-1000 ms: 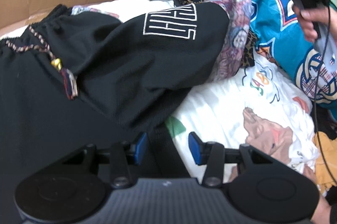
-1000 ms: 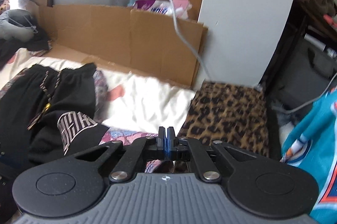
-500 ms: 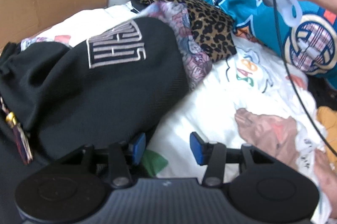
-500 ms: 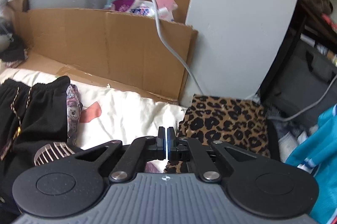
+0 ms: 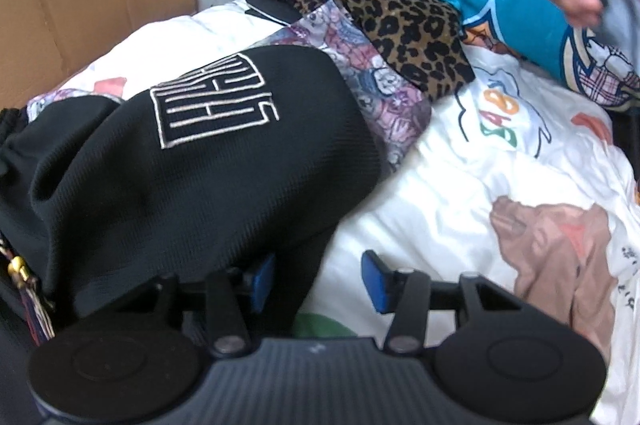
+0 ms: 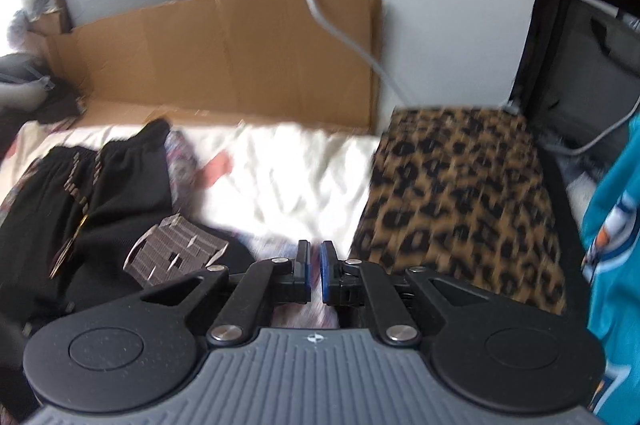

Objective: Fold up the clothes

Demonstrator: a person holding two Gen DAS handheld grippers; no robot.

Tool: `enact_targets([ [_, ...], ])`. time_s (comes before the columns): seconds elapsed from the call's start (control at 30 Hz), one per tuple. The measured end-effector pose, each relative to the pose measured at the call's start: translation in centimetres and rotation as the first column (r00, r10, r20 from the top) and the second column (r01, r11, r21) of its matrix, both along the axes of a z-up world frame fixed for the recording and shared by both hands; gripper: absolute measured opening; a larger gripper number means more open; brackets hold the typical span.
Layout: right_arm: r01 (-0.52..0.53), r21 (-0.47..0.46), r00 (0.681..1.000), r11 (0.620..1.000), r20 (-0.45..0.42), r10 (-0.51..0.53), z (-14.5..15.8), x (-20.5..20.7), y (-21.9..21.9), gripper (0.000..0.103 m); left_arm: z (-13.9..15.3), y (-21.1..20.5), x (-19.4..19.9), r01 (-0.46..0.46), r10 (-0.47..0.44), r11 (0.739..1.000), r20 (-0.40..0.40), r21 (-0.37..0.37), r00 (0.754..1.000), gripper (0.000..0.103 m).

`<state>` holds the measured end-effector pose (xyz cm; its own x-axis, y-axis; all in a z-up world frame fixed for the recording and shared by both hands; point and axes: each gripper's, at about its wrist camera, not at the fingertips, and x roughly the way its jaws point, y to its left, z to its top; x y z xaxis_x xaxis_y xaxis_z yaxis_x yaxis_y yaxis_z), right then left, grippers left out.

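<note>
While the left tool sits with its jaws spread wide and nothing between them, the black shorts lie bunched just ahead of and to the left of it, one blue pad tucked against or under the dark cloth and the other over the white printed bedsheet. The right tool has its pads drawn almost together with only a narrow gap, gripping nothing; beyond it lie the bedsheet, the leopard-print garment to its right and the shorts' waistband with its drawstring to its left.

Several slips look possible from here. If the left tool closes where it is, it may catch only a thick double layer of the shorts, or pinch the bedsheet along with them, so a fold would drag the bedding. The floral garment lies under the far edge of the shorts, and the leopard-print piece touches it; pulling the shorts could haul both along and undo whatever order they have. The drawstring and its tassel hang loose near the left tool's left side and could snag on a finger. The right-wrist view is blurred, so a fast approach might miss the hem, and a nearly shut tool would push cloth rather than take it.
</note>
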<state>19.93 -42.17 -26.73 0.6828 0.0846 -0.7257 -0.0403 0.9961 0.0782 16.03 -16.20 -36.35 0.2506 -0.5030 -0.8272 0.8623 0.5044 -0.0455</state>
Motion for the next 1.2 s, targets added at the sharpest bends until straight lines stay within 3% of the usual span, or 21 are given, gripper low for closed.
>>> enact_targets([
  [0.13, -0.035, 0.044, 0.999, 0.998, -0.038, 0.037, -1.2, -2.6, 0.5, 0.008, 0.0, 0.2, 0.6, -0.020, 0.020, 1.000, -0.021, -0.006, 1.000, 0.047],
  [0.23, -0.057, 0.079, 0.996, 0.995, -0.060, 0.062, -2.2, -4.4, 0.8, 0.042, 0.0, 0.2, 0.9, -0.028, 0.028, 1.000, -0.020, -0.002, 0.999, 0.043],
  [0.43, -0.091, 0.119, 0.983, 0.989, -0.146, 0.108, -5.2, -6.5, 2.0, 0.042, -0.1, -0.1, 1.0, -0.026, 0.026, 1.000, -0.002, 0.011, 1.000, 0.042],
  [0.63, -0.122, 0.087, 0.965, 0.989, -0.221, 0.139, -8.4, -6.7, 3.4, 0.046, -0.6, -0.9, 1.1, -0.028, 0.028, 0.999, 0.001, 0.026, 1.000, 0.042],
  [0.7, -0.130, 0.061, 0.962, 0.990, -0.233, 0.141, -9.2, -6.3, 3.8, 0.047, -0.6, -1.1, 1.1, -0.035, 0.035, 0.999, 0.005, 0.031, 0.999, 0.036],
  [0.73, -0.128, 0.052, 0.962, 0.990, -0.235, 0.137, -9.5, -6.1, 3.9, 0.047, -0.6, -1.1, 1.2, -0.045, 0.045, 0.998, 0.007, 0.034, 0.999, 0.024],
  [0.77, -0.122, 0.053, 0.964, 0.991, -0.232, 0.131, -9.5, -5.9, 3.9, 0.047, -0.5, -1.0, 1.3, -0.056, 0.056, 0.998, 0.003, 0.035, 0.998, 0.015],
  [0.87, -0.105, 0.068, 0.969, 0.992, -0.217, 0.117, -9.3, -5.2, 3.6, 0.046, -0.1, -0.5, 2.0, -0.062, 0.062, 0.998, -0.049, 0.009, 0.997, 0.004],
  [1.0, -0.099, 0.085, 0.975, 0.991, -0.190, 0.114, -8.2, -4.6, 3.1, 0.036, 1.0, 0.3, 2.4, -0.052, 0.047, 0.998, -0.111, -0.047, 0.993, 0.001],
  [1.2, -0.096, 0.093, 0.985, 0.991, -0.131, 0.108, -5.9, -3.5, 2.5, 0.036, 3.3, 2.1, 2.1, -0.021, -0.006, 0.989, -0.180, -0.147, 0.984, 0.001],
])
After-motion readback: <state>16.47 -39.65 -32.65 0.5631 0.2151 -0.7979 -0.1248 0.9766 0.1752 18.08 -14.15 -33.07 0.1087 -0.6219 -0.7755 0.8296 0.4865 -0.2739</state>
